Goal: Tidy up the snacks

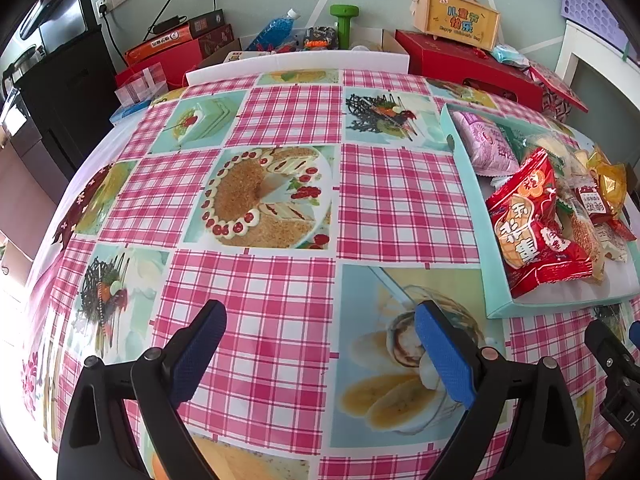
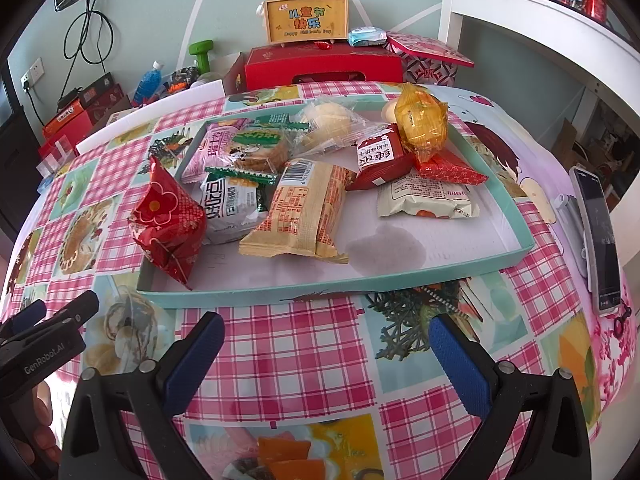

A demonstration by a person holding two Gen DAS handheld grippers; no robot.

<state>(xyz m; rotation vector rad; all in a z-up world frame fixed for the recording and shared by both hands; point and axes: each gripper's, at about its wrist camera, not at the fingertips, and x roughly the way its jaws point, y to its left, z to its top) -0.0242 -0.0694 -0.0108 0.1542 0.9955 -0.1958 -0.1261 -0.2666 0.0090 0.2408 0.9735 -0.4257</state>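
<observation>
Snacks in tray, ahead of right gripper (spread, empty), left gripper likewise spread.

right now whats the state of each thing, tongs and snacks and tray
left tongs: open, empty, above the tablecloth
right tongs: open, empty
tray: flat on the table, holding the snacks
red flower packet: sealed, leaning over the tray's left rim
phone: lying flat, screen dark

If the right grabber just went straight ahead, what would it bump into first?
Probably the near wall of the teal tray. The open right gripper points straight at it over bare tablecloth. If it rode above the wall, the tan snack packet looks next, though depth is unclear.
</observation>
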